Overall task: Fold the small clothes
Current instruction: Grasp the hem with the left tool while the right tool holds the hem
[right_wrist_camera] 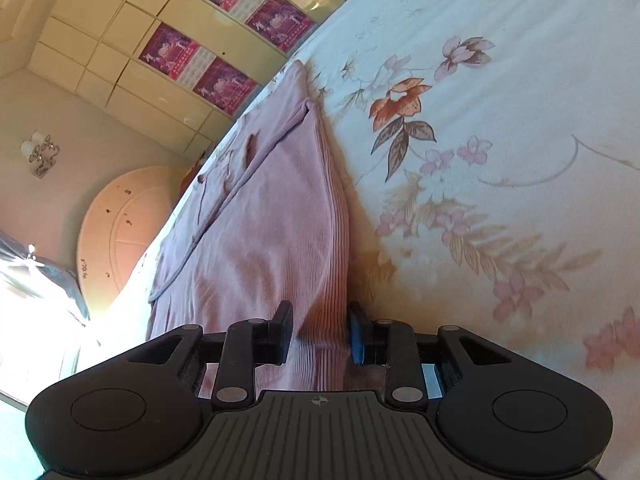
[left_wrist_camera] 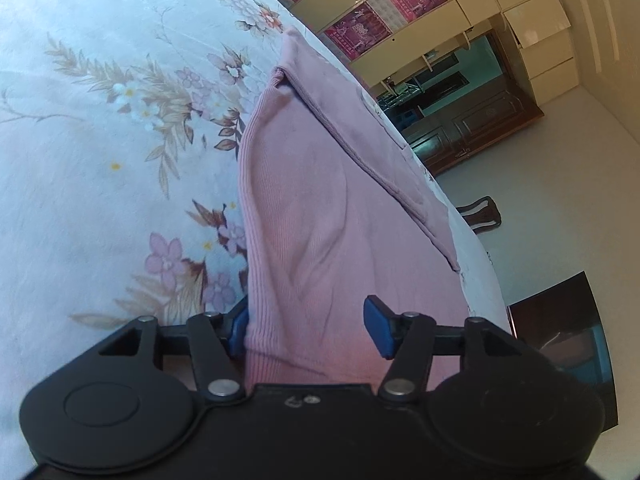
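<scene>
Left wrist view first: we've got our left gripper [left_wrist_camera: 310, 330] tipped down toward the bed, sitting right at the near end of the pink ribbed top [left_wrist_camera: 320, 200]. The cloth runs between the two blue pads [left_wrist_camera: 378, 328], and there's a clear gap on the right side, so the jaws look loose around it, not pinching. The left pad is half hidden behind the fabric edge, so we can't say if that one touches.

The top itself lies on the floral bedsheet [left_wrist_camera: 100, 140], close to the edge of the bed, stretching away from us with one layer folded over another and a hem seam running diagonally across it.

Right wrist view: our right gripper [right_wrist_camera: 320, 334] is also angled down at the same pink top [right_wrist_camera: 272, 220], at its near end. Here the jaws are much narrower, with a ridge of ribbed fabric bunched up between the fingers [right_wrist_camera: 282, 334], so it looks clamped on the cloth. The bedsheet [right_wrist_camera: 500, 120] fills the right side, and white cabinets with purple posters [right_wrist_camera: 224, 80] sit in the background.
</scene>
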The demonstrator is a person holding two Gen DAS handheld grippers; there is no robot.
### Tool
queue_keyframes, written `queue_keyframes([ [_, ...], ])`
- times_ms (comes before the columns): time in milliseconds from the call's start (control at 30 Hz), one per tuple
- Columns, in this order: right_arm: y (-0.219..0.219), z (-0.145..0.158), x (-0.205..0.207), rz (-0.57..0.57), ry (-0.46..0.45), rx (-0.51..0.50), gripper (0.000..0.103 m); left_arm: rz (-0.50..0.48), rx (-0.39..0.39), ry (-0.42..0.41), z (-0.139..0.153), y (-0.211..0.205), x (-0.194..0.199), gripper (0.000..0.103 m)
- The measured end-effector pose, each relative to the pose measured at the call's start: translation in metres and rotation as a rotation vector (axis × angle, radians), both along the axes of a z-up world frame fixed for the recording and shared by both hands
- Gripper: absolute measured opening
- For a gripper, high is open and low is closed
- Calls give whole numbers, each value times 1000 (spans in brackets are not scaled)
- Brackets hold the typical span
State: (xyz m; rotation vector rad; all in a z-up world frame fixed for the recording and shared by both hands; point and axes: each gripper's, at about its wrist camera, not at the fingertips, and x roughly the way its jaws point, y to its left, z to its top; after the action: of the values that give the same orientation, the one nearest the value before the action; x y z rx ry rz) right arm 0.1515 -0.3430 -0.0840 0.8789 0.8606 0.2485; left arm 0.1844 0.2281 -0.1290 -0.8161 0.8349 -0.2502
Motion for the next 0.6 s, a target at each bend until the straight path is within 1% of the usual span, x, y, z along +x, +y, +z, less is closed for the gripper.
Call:
queue_keyframes([
  [67, -3, -8, 8, 19, 10, 65, 29, 0, -43, -10, -3, -1, 5, 68],
  [100, -4, -10, 7, 21, 11, 88, 29, -5, -55, -16, -4, -2, 5, 69],
  [233, -5, -11, -15, 56, 8, 119, 29, -71, -12, -35, -3, -9, -12, 60],
  [300, -1, -12, -30, 99, 5, 123, 29, -89, 13, -51, -3, -11, -24, 59],
  [400, 2, -12, -37, 113, -3, 131, 29, -84, 13, -67, -5, -11, -29, 59],
  [433, 1, -12, -35, 106, 3, 140, 29, -75, 4, -66, -5, -11, -28, 57],
  [467, 1, -12, -34, 99, 5, 141, 29, -61, 1, -58, -6, -10, -26, 47],
  [500, 2, -10, -33, 93, 2, 127, 20, -46, 20, -38, -7, -9, -24, 34],
  [533, 4, -5, -32, 96, -3, 107, 7, -36, 38, -11, -8, -10, -23, 6],
  [567, 3, -2, -34, 90, -14, 102, 7, -23, 36, -19, -6, -9, -26, 5],
  [600, 1, 4, -38, 77, -36, 112, 7, -14, 25, -65, -2, -9, -34, 5],
])
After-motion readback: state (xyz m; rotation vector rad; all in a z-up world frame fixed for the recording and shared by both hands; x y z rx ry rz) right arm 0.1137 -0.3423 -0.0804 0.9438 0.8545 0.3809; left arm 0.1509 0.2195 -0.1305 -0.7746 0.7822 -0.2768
